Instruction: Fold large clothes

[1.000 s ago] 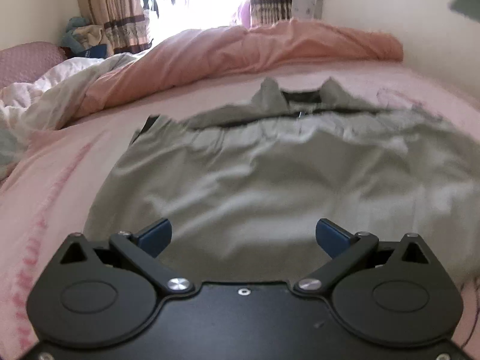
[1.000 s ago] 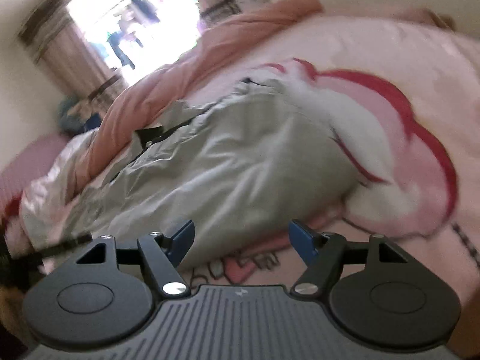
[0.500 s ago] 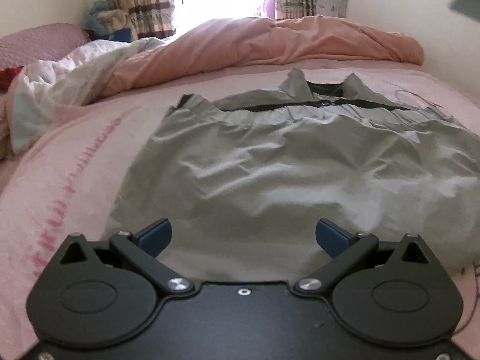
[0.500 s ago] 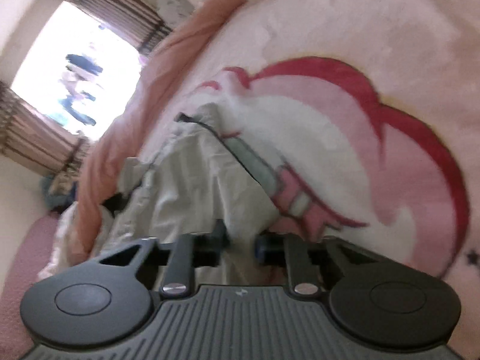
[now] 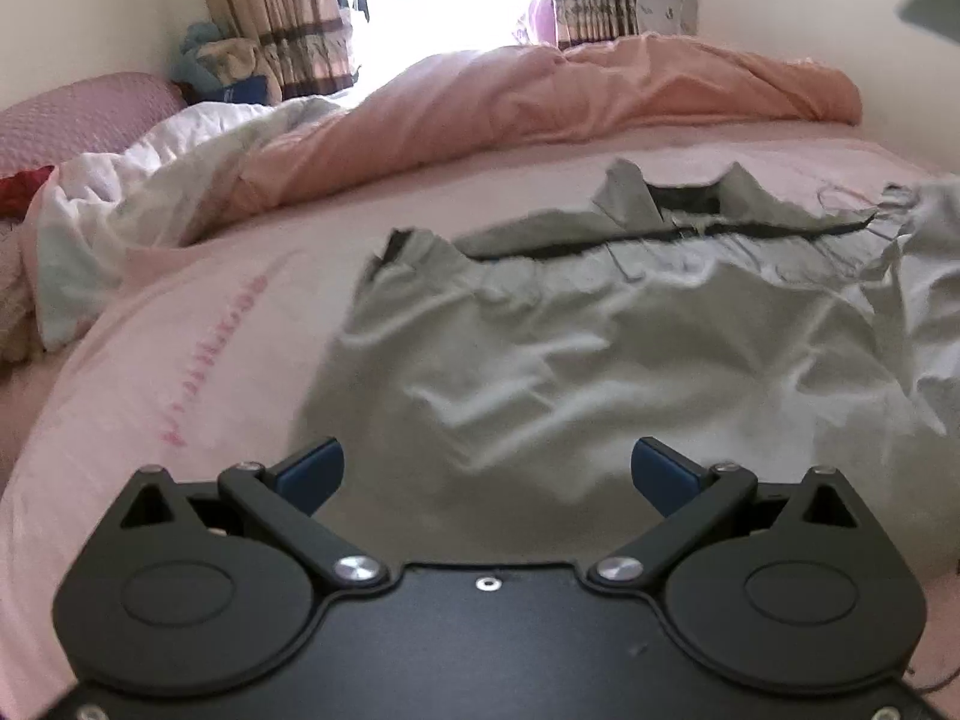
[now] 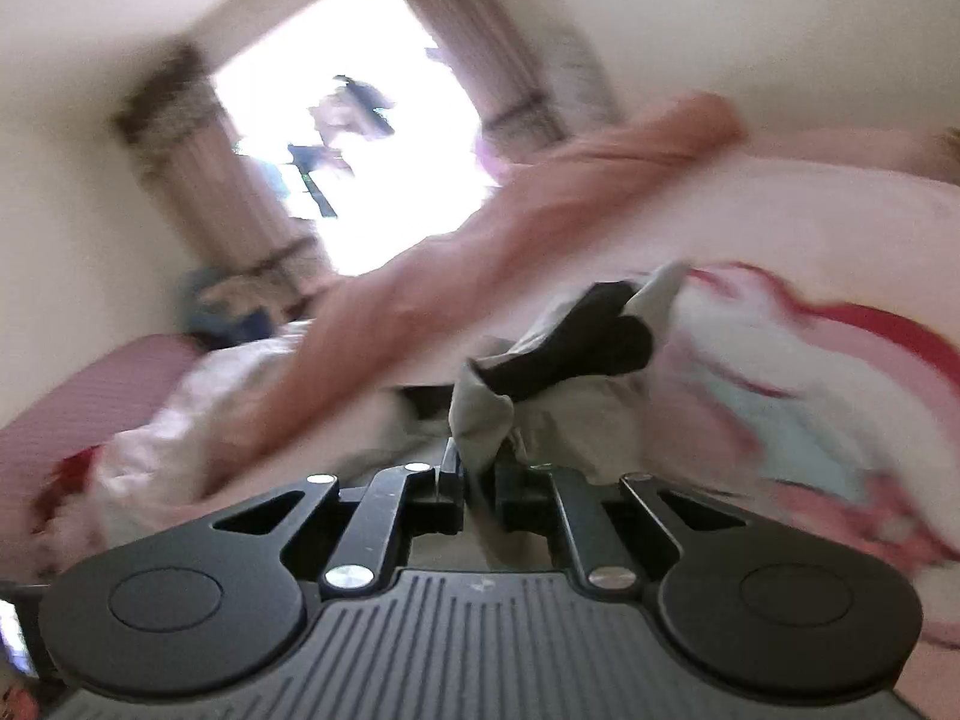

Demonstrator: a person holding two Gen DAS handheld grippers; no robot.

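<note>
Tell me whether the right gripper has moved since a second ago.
Yes. The right gripper has tilted upward: the window now sits mid-frame, and its jaws have shut on the grey garment.

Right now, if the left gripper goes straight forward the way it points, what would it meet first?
Probably the wrinkled grey garment spread on the pink bed sheet. The left gripper is open, with the cloth directly between and ahead of its fingers. Its height above the fabric is unclear.

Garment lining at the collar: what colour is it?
Black, against the light grey garment; the lining shows best in the left wrist view.
</note>
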